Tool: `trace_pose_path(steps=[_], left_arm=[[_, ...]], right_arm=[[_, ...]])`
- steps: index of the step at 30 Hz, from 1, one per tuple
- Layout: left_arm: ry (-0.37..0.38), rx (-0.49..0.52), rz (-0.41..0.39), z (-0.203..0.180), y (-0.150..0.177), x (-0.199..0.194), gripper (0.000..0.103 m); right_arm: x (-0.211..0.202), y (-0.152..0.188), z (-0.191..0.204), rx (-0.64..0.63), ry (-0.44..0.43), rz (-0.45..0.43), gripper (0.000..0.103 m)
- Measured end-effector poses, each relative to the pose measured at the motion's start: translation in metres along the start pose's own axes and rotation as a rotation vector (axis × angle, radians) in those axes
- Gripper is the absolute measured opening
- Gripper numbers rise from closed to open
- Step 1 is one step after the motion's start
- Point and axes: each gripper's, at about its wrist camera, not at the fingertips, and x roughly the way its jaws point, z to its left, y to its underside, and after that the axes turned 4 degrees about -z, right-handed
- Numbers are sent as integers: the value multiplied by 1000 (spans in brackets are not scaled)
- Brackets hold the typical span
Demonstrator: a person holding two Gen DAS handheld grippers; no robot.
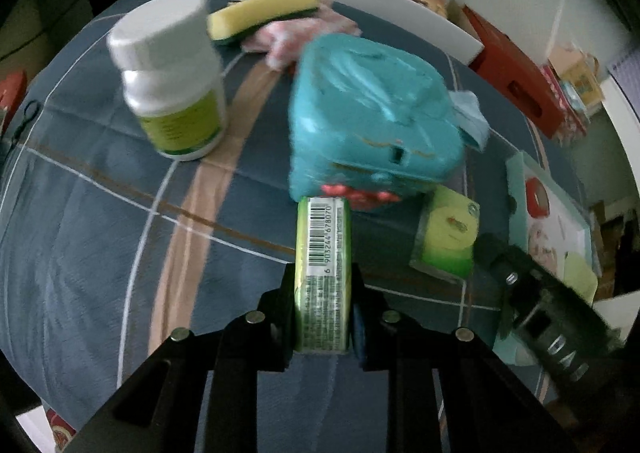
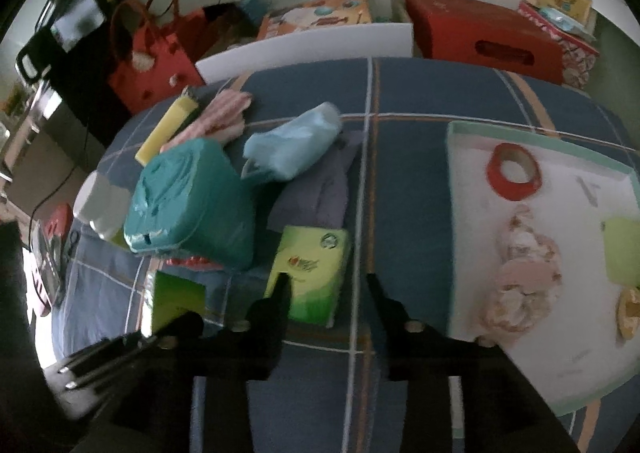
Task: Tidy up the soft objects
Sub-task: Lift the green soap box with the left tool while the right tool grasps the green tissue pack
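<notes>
My left gripper (image 1: 322, 281) is shut on a green tissue pack (image 1: 323, 253), held edge-on with its barcode up, above the plaid bed cover; the same pack shows in the right wrist view (image 2: 176, 299). A second green tissue pack (image 1: 446, 235) lies on the cover, and my open, empty right gripper (image 2: 326, 283) hovers just over it (image 2: 310, 273). A teal wrapped pack (image 1: 368, 121) sits behind. A yellow sponge (image 1: 264, 11), pink cloth (image 1: 296, 33) and light blue pouch (image 2: 292, 145) lie further back.
A white pill bottle (image 1: 172, 77) stands at left. A white tray with a teal rim (image 2: 460, 213) at right holds red tape (image 2: 514, 173), a pink soft toy (image 2: 520, 281) and a green item (image 2: 624, 253). Red boxes (image 2: 484, 37) and bags stand beyond the bed.
</notes>
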Motion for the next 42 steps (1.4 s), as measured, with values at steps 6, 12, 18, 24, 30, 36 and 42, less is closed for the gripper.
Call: trace_pose_path(steps=[6, 12, 18, 24, 30, 36, 42], left_arm=[[-22, -70, -24, 25, -3, -12, 23], [-29, -112, -41, 37, -7, -16, 24], [-17, -114, -34, 35, -7, -17, 24], [-13, -112, -25, 32, -11, -12, 24], [-11, -105, -22, 32, -12, -10, 24], [-13, -103, -22, 31, -12, -9, 24], [-13, -101, -22, 30, -12, -10, 24]], right_arm=[[19, 5, 12, -52, 23, 42, 49], [28, 6, 15, -64, 33, 48, 55], [31, 6, 23, -101, 48, 42, 59], [42, 9, 28, -122, 81, 60, 59], [52, 10, 34, -162, 119, 51, 59], [56, 10, 39, -171, 128, 43, 59], [54, 12, 35, -149, 119, 48, 56]])
